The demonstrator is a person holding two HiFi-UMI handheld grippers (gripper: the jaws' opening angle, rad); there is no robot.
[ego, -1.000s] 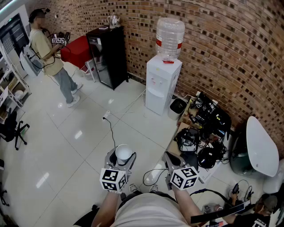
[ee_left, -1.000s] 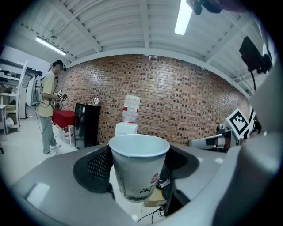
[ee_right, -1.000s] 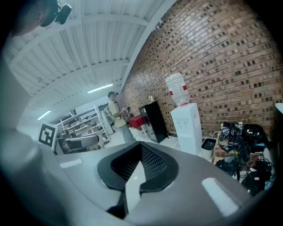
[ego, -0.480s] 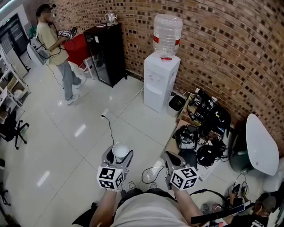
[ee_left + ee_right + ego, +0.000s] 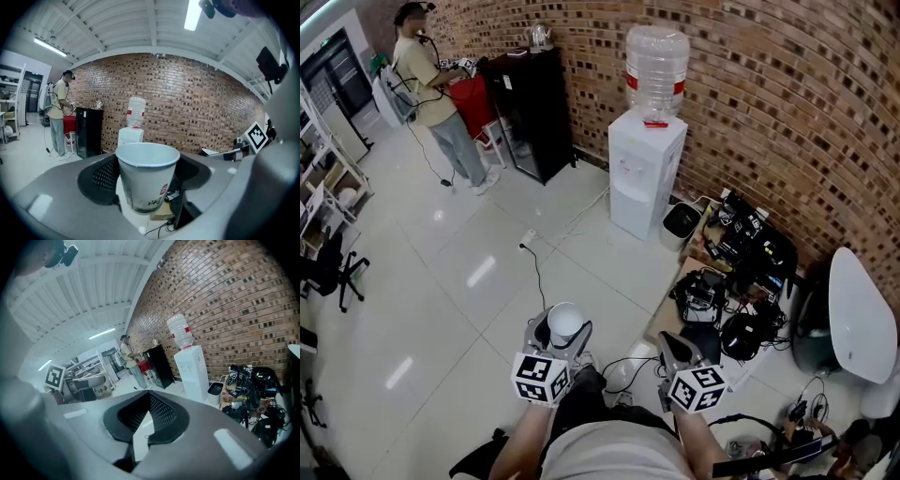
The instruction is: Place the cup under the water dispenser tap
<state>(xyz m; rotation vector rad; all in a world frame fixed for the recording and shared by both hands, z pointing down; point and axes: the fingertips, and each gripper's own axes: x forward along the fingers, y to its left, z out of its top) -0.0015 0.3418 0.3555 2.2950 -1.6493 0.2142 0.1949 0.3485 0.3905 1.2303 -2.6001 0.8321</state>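
The white paper cup [image 5: 146,180] stands upright with its open mouth up, clamped at its sides between the dark pads of the left tongs [image 5: 146,173]. Its wall narrows toward the base and bears a small red mark and dark print low on one side. Seen from the head view, its inside looks empty. The white water dispenser [image 5: 645,178] stands on the floor against the brick wall, a clear bottle [image 5: 656,64] with a red band upside down on top. Cup and dispenser are well apart.
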